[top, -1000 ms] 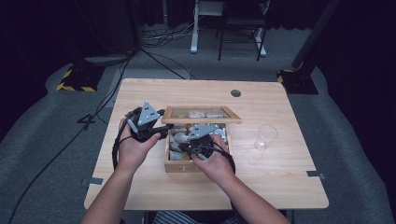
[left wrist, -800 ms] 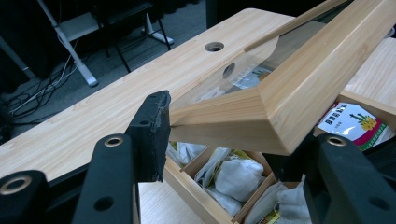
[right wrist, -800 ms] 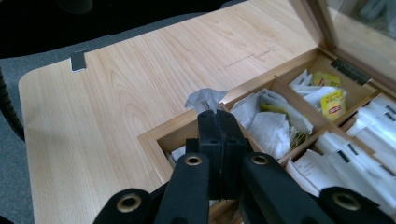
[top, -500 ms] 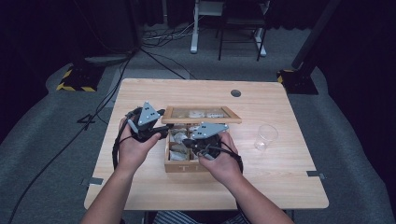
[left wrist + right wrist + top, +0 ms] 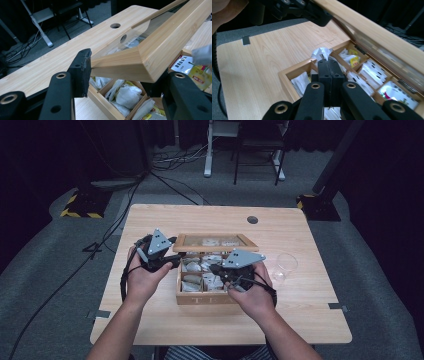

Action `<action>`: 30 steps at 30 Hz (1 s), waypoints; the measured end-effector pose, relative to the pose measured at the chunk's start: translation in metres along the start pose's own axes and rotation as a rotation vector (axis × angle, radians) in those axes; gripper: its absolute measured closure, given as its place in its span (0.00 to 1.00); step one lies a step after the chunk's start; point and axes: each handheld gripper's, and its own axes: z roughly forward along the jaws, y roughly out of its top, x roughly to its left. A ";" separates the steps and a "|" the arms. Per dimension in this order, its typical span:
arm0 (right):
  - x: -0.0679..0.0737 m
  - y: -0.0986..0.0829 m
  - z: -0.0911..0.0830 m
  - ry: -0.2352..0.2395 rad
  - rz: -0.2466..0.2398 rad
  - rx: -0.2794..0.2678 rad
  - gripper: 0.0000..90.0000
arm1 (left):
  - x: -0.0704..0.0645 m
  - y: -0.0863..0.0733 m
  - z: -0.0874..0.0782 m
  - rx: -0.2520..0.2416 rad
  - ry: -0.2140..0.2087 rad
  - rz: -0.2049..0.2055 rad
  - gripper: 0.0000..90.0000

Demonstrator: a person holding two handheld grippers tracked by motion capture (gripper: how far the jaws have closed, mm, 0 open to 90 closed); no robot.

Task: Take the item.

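Observation:
A wooden tea box point(image 5: 205, 298) stands mid-table, its compartments holding several tea bags point(image 5: 127, 96). Its glass-paned lid point(image 5: 215, 241) is raised. My left gripper point(image 5: 175, 257) is shut on the lid's left corner; in the left gripper view the lid point(image 5: 162, 42) sits between the jaws of that gripper point(image 5: 122, 72). My right gripper point(image 5: 215, 268) hovers over the box's middle. In the right gripper view this gripper point(image 5: 328, 62) is shut on a white tea bag point(image 5: 321, 53) just above the compartments of the box point(image 5: 294, 70). The left gripper point(image 5: 312, 12) shows under the lid point(image 5: 372, 32).
An empty clear glass point(image 5: 285, 265) stands on the table right of the box, close to the right hand. A round cable hole point(image 5: 252, 219) lies near the table's far edge. Bare wood surrounds the box on the left and front.
The right gripper has drifted right and risen a little over the box with the tea bag pinched. The left gripper keeps the lid held up in place.

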 end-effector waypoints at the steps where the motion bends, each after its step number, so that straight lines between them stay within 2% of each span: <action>1: -0.003 -0.002 -0.005 -0.011 0.001 -0.002 1.00 | 0.000 0.000 0.000 0.002 0.000 0.002 0.53; 18: -0.027 -0.027 -0.050 -0.111 0.050 -0.011 1.00 | -0.001 0.000 0.000 0.008 0.004 0.003 0.53; 30: -0.043 -0.043 -0.071 -0.162 0.095 -0.008 1.00 | -0.001 0.000 0.000 0.009 0.003 0.001 0.53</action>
